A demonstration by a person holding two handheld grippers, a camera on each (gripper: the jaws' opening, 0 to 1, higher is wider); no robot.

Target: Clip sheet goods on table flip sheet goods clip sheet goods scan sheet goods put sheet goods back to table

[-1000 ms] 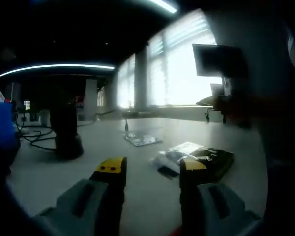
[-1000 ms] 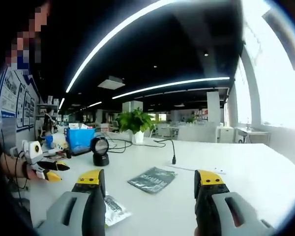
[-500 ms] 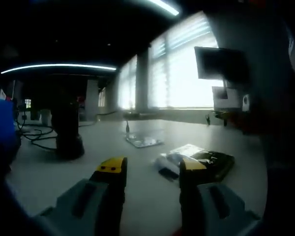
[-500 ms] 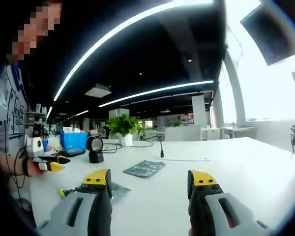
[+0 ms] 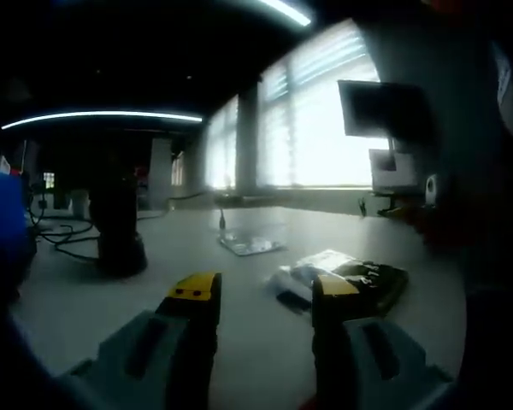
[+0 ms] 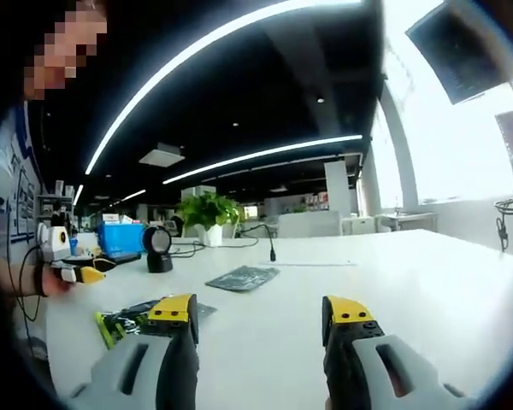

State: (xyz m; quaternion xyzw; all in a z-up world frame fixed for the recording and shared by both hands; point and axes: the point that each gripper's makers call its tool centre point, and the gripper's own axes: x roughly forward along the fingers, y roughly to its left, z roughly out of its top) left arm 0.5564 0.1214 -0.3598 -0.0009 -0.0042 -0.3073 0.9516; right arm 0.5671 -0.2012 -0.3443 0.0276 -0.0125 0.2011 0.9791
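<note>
In the left gripper view, the left gripper [image 5: 261,295] rises from the bottom centre with its grey, yellow-tipped jaws spread apart and nothing between them, above the pale white bench [image 5: 179,248]. Just beyond the right jaw, right of centre, a dark packet with a clear plastic sleeve of sheet goods [image 5: 346,278] lies flat on the bench, and a second flat silvery packet [image 5: 250,244] lies farther back near the frame's middle. A black barrel-shaped scanner on a stand [image 5: 118,231] stands at the left, with a blue bin [image 5: 2,231] at the far left edge. In the right gripper view, the right gripper [image 6: 261,316] is likewise released, jaws wide and holding nothing. A green-edged dark packet [image 6: 128,316] lies on the bench beside its left jaw, and a grey patterned packet [image 6: 242,277] lies farther off, centre-left. A potted green plant [image 6: 203,215] stands behind it.
</note>
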